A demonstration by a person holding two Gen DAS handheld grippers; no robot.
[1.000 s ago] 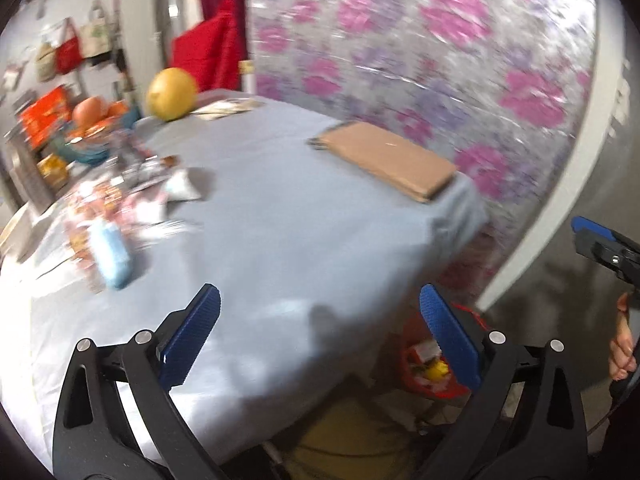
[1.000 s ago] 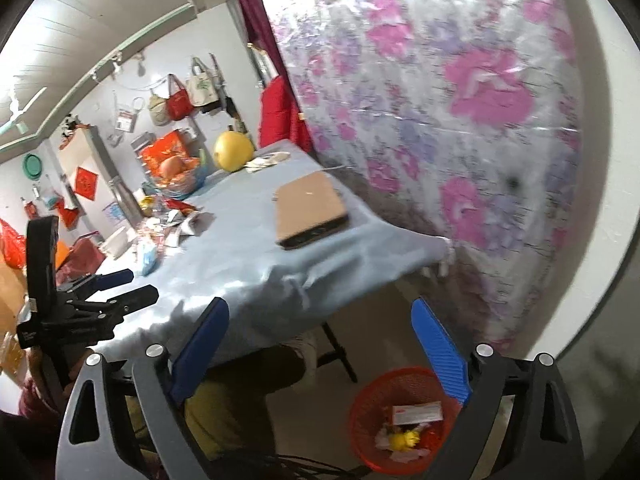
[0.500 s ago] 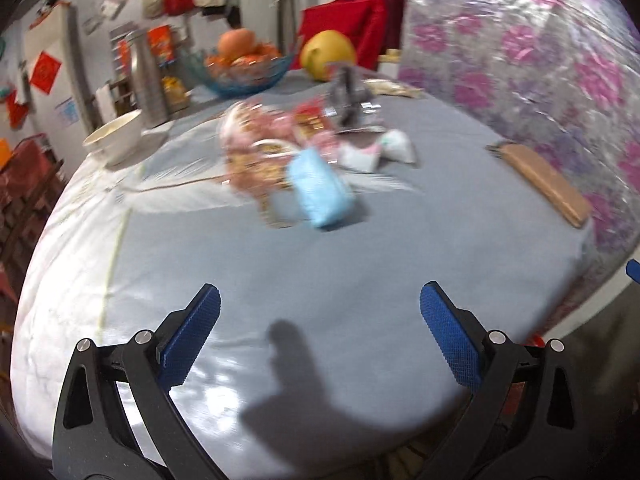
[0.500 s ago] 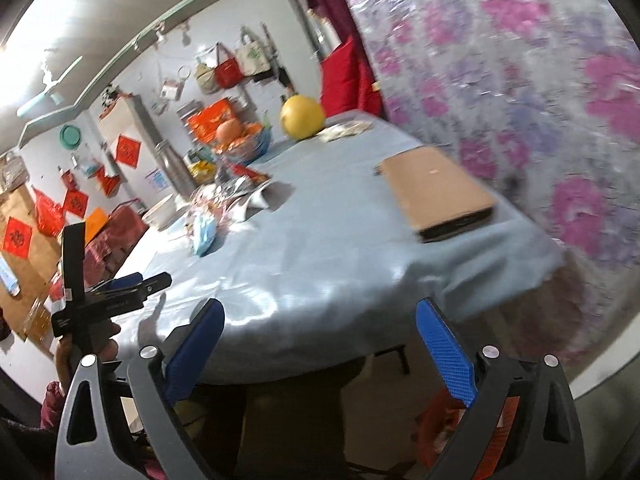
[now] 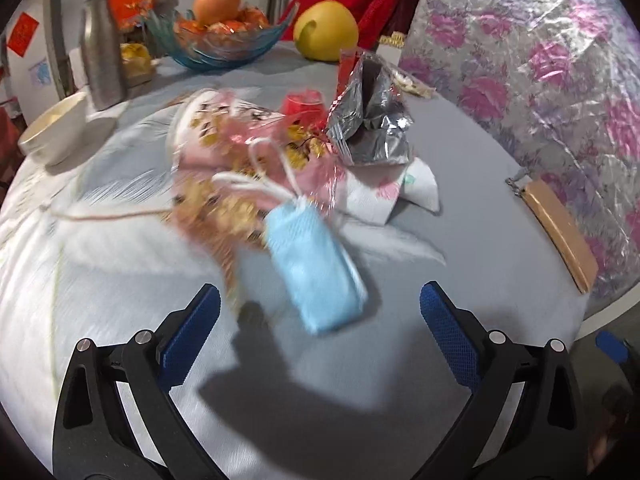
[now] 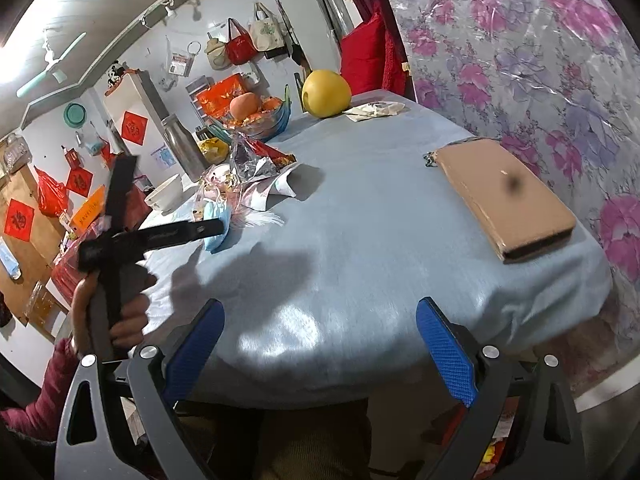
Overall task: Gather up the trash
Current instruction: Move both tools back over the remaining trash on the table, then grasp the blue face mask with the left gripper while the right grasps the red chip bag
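A heap of trash lies on the grey-blue table (image 5: 472,240): a blue face mask (image 5: 314,268) nearest me, a pink and gold crinkly wrapper (image 5: 236,160), a torn silver foil packet (image 5: 372,120) and white printed paper (image 5: 384,196). My left gripper (image 5: 320,328) is open and empty, just short of the mask. My right gripper (image 6: 320,344) is open and empty at the table's near edge. In the right wrist view the left gripper (image 6: 188,232) shows from the side, next to the mask (image 6: 218,224).
A tan notebook (image 6: 504,196) lies at the table's right edge. A yellow pomelo (image 5: 326,30), a glass fruit bowl (image 5: 220,38), a steel bottle (image 5: 102,64) and a white bowl (image 5: 54,130) stand behind the heap. A floral plastic sheet (image 6: 540,60) hangs to the right.
My left gripper has swung left from the table's edge and moved in over the table up to the mask. My right gripper has risen toward the table edge. Both stay open.
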